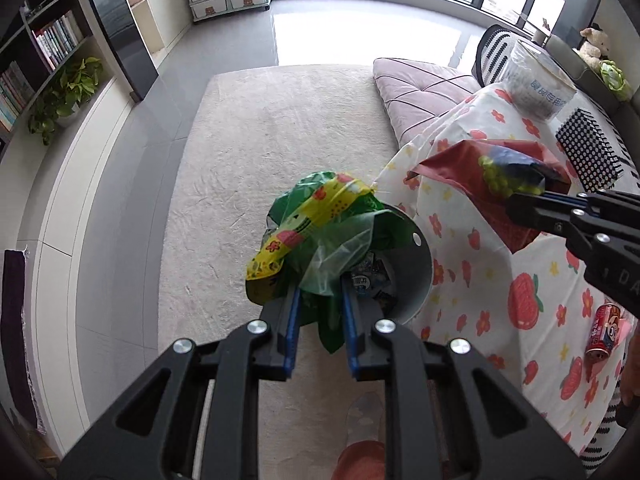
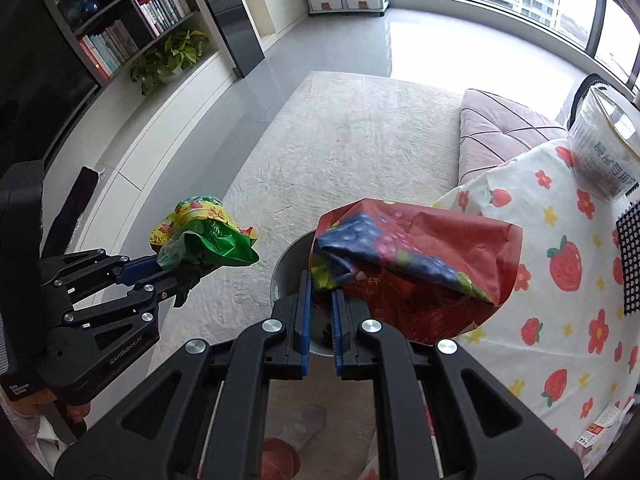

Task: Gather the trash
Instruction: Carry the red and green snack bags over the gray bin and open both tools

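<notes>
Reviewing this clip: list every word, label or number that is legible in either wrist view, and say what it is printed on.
"GenRobot.AI": side of the black left tongs' body.
"Data Acquisition System": small white print on the same body, lower edge.
"DA": cut-off letters on the black right tongs' body.
Clear plastic bag on the floral tablecloth: blue characters, too blurred.
Red drink can: label unreadable.
Red grape-printed snack bag: characters unreadable.

Open carpet [image 1: 280,140] left, bin [image 1: 420,264] mouth partly bag-covered, table [image 1: 500,280] right
</notes>
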`<state>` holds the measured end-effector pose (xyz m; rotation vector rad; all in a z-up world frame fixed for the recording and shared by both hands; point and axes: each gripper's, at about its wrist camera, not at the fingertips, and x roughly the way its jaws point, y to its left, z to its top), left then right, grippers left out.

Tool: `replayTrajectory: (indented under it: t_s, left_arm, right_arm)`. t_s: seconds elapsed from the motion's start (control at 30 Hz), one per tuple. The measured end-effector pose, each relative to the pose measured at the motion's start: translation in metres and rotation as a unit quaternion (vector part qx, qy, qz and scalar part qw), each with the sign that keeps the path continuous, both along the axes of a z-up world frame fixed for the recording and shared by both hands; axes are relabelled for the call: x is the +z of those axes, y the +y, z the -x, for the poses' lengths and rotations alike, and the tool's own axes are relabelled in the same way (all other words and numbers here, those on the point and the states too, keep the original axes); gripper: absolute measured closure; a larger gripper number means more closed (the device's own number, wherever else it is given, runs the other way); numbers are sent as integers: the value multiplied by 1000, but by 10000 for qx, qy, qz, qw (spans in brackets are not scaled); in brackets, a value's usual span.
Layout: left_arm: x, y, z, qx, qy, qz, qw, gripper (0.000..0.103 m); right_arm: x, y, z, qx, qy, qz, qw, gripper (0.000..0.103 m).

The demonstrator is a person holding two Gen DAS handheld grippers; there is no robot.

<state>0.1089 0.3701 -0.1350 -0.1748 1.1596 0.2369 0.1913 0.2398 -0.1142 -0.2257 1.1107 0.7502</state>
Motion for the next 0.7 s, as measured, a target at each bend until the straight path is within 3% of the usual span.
replayTrajectory:
  t_s: [0.23, 0.4, 0.53, 0.7]
  left_arm:
    - [11, 26, 29, 418, -27, 106, 9991, 84]
    - [12, 33, 36, 541, -67, 137, 9984, 84]
    - [10, 38, 40, 596, -68, 131, 9981, 84]
    - [7, 38, 41, 588, -43, 141, 9982, 84]
  right_arm:
    - [4, 40, 7, 347, 54, 12, 9994, 95]
    - [-14, 61, 10, 426, 212, 241, 9986, 94]
    - [-34, 62, 11, 297, 483, 418, 9975, 90]
    - [-31, 53, 14, 199, 461, 391, 9980, 89]
